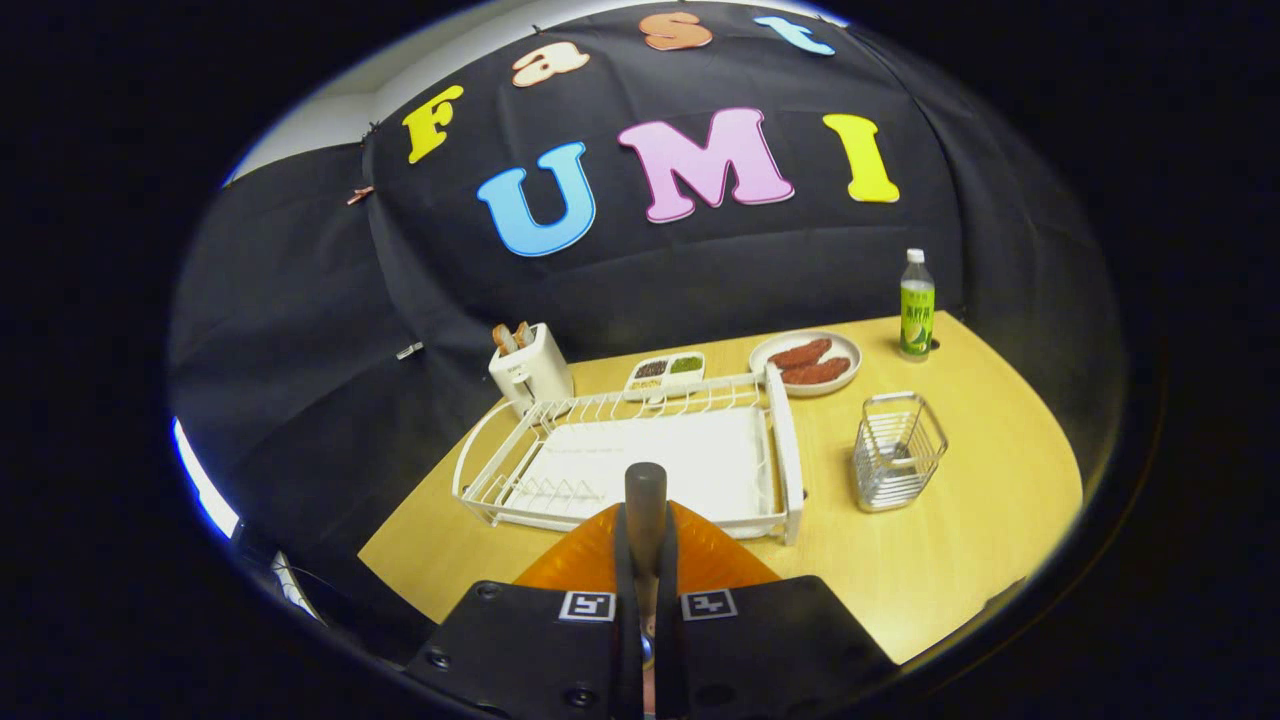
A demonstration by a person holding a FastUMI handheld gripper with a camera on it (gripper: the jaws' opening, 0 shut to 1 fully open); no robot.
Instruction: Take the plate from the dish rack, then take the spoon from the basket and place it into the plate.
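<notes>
Plate [700,555], orange one, sits right under my fingers on the near side of the rack, so step 1 looks done as far as I can judge: it's out of the white dish rack [640,455] and lying on the wooden table [960,560] just in front of it. Rack slots look bare now.

Spoon part: my tongs [646,500] are closed tight, both fingers pressed together w/ a dark rounded handle sticking up from between them. I take that to be the spoon handle, but the bowl end is hidden so can't swear to it. It stands upright, directly over the plate. The wire basket [897,452] is off to the right of the rack, well apart from my fingers, and I can't make out anything left inside it.

So by my read: plate out, spoon fetched, what's left is lowering it and letting go so it rests in the plate. Can't tell if the spoon tip touches the plate yet.

Other stuff beyond the rack, not in play: toaster [530,370] w/ bread, small spice tray [667,372], plate of sausages [806,362], green bottle [916,305].
</notes>
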